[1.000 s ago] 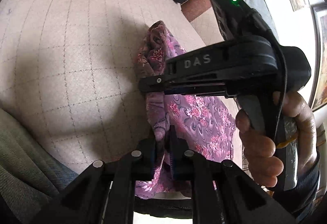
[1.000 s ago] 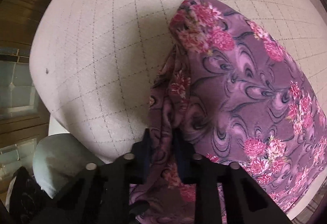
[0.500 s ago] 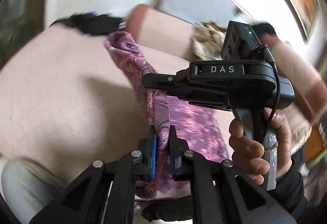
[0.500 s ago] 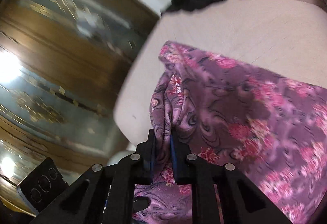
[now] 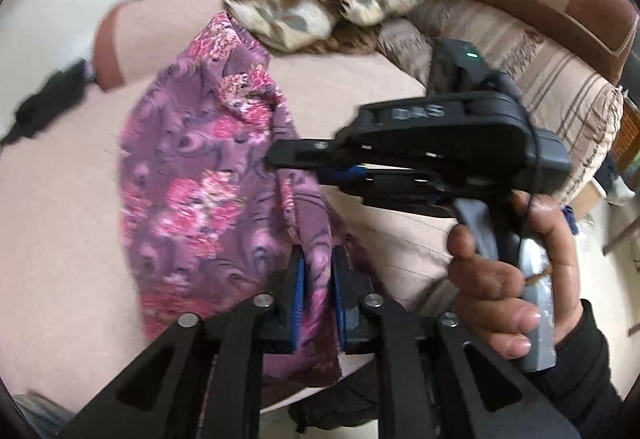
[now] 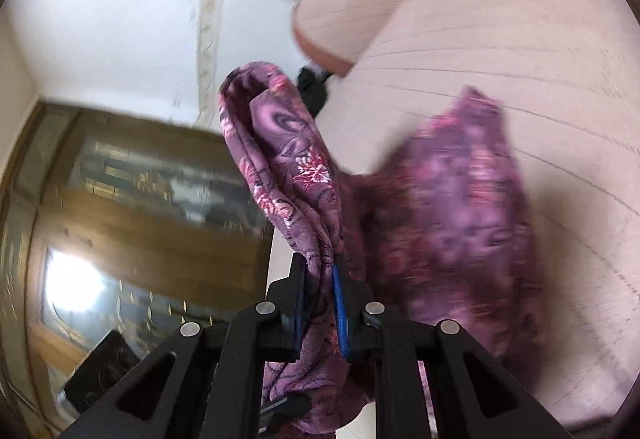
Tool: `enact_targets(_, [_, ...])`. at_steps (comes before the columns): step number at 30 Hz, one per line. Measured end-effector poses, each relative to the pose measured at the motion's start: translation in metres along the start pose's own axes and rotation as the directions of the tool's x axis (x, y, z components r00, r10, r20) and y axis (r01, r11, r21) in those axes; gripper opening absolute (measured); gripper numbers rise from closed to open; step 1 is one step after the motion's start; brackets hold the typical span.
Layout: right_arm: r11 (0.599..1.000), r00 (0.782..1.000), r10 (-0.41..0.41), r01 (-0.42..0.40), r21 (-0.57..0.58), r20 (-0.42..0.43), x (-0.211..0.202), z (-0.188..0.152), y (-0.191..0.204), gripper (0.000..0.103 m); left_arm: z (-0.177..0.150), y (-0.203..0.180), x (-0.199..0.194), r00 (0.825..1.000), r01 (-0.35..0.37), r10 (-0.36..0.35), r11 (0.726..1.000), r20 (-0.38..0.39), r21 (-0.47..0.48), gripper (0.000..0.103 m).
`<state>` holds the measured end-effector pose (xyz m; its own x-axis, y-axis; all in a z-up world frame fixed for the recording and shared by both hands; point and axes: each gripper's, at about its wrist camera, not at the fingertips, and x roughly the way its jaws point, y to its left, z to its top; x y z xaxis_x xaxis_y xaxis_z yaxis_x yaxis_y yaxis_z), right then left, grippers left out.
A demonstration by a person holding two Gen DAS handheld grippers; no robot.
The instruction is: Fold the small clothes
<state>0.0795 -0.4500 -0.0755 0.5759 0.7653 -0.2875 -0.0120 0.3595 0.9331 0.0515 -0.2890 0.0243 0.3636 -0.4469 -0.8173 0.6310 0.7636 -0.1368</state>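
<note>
With the left gripper (image 5: 318,295) and the right gripper (image 6: 320,299) each clenched on the purple flowered cloth (image 5: 200,179), it hangs lifted over the sofa seat (image 5: 60,199), seemingly mid-fold; next, lay it flat, edges matched.

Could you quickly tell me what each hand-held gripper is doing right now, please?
Left hand-held gripper: closed on the purple floral cloth.
Right hand-held gripper: closed on the same cloth, gripping a bunched edge.
</note>
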Motion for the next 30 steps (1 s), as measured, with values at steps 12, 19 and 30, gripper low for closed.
enact_targets(12, [0.924, 0.925, -0.381, 0.381, 0.023, -0.021, -0.005, 0.01, -0.037, 0.025, -0.04, 0.056, -0.009, 1.0, -0.029, 0.028, 0.99, -0.011, -0.141, 0.044])
enact_targets(19, [0.924, 0.924, -0.377, 0.379, -0.047, 0.06, -0.013, -0.029, 0.009, 0.069, -0.079, 0.08, 0.008, 0.995, -0.077, 0.064, 0.978, -0.074, -0.193, 0.044])
enact_targets(30, [0.725, 0.726, -0.688, 0.687, -0.039, 0.002, -0.006, -0.045, -0.01, 0.016, -0.088, 0.073, 0.013, 0.992, -0.086, 0.07, 0.984, -0.105, -0.155, 0.045])
